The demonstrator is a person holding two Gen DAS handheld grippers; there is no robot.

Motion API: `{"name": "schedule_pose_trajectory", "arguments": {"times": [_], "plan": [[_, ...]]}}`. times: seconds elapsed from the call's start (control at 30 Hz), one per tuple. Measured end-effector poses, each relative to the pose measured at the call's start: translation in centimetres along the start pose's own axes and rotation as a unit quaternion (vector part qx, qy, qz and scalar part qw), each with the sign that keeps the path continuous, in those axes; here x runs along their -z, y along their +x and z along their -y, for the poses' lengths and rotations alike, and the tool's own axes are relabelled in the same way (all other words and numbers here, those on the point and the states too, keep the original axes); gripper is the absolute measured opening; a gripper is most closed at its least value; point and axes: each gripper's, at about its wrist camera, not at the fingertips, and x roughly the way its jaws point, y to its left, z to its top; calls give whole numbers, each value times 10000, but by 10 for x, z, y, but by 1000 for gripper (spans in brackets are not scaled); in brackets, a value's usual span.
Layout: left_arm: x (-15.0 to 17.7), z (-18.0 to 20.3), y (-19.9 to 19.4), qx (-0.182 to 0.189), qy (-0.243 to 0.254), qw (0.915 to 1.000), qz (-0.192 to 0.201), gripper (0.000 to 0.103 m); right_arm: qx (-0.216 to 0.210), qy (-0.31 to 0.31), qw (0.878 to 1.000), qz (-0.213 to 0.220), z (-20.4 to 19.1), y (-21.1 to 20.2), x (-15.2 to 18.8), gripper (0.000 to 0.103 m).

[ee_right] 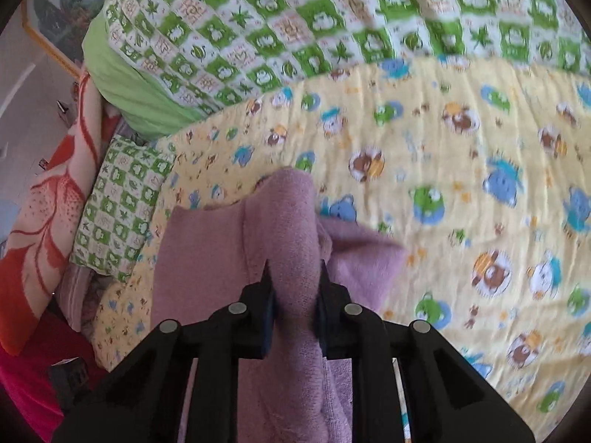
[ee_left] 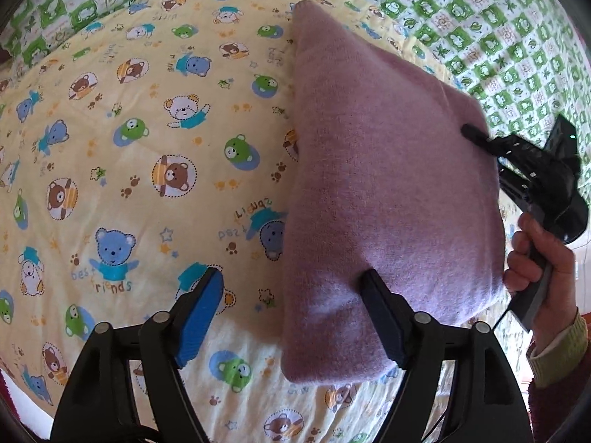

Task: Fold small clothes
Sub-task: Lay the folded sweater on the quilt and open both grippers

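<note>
Setting: a home bedroom — work was done on a bed. Evidence: yellow bear-print sheet (ee_right: 443, 184) covered the bed; a green-and-white checked quilt (ee_right: 332, 18) lay behind it; matching checked pillow (ee_right: 118, 210) at the side; red-and-cream flowered blanket (ee_right: 48, 214) beside that — household bedding throughout.

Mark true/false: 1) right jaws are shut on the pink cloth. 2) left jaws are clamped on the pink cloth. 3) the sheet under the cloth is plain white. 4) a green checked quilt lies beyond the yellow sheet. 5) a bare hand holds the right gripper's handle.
1) True: the right gripper pinches a bunched fold of the pink cloth.
2) False: the left gripper is open, and only one finger touches the cloth.
3) False: the sheet is yellow with cartoon bears.
4) True: the green checked quilt lies behind it.
5) True: the hand grips it.
</note>
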Motion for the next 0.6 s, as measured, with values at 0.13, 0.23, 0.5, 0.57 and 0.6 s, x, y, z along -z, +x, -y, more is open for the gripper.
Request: {"name": "schedule_pose_trajectory", "arguments": {"times": [0.13,0.23,0.5,0.57,0.6], "plan": [[1,-2,8,-16,-83,10000,-34,87,222,2,9994,-278,21,26,11,21],[2,-2,4,-40,-100,9999,-17,86,122,94,9998,-159,19,8,11,29],[7,0,4,-79,-95,9999,-81,86,-675,-81,9975,202,-13,-82,61,38],[9,2,4,-153,-7,9998,-82,86,-850,-142,9963,-58,-20,-83,82,38],[9,3,4,-201,57,9998,-75,86,-775,-131,9966,-264,-19,-77,95,38]]}}
